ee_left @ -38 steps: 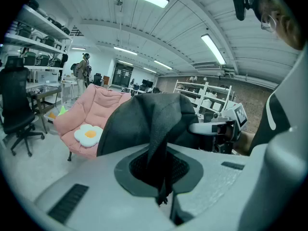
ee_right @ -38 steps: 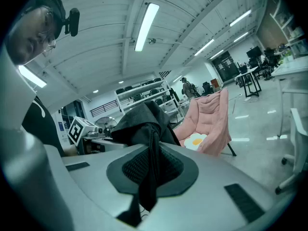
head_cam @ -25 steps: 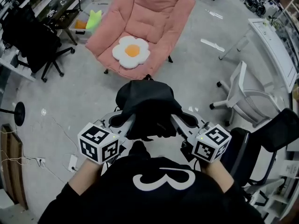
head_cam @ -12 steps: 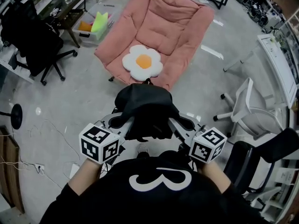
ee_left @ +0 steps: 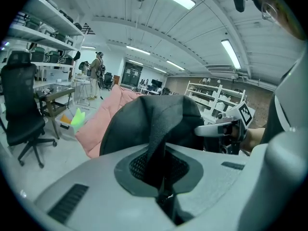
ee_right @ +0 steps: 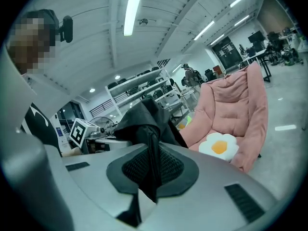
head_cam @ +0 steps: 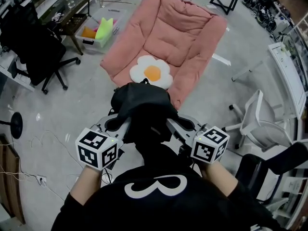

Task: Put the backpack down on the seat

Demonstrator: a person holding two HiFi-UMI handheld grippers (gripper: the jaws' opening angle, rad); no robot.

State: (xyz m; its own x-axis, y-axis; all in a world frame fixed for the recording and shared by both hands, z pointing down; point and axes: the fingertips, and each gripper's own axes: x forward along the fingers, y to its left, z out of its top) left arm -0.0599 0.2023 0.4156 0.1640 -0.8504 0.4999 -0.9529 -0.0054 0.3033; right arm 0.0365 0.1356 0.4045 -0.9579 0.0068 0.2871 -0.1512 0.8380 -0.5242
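Observation:
A black backpack [head_cam: 143, 110] hangs in the air between my two grippers, just in front of the person's chest. My left gripper [head_cam: 126, 127] is shut on a black strap [ee_left: 158, 143] of the backpack. My right gripper [head_cam: 169, 127] is shut on another black strap [ee_right: 153, 162]. The seat is a pink padded lounge chair [head_cam: 180, 37] straight ahead on the floor, also visible in the right gripper view [ee_right: 236, 109]. A white flower-shaped cushion with a yellow middle [head_cam: 151, 72] lies on its seat, just past the backpack.
A black office chair [head_cam: 33, 47] stands at the left. A clear bin with green and orange things [head_cam: 96, 30] sits by the pink chair. A white office chair [head_cam: 260, 124] and a black one [head_cam: 284, 158] are at the right. Cables [head_cam: 29, 148] trail on the grey floor.
The person has stepped toward the pink chair with the backpack held in both grippers. The chair and flower cushion now lie closer, right behind the backpack's top.

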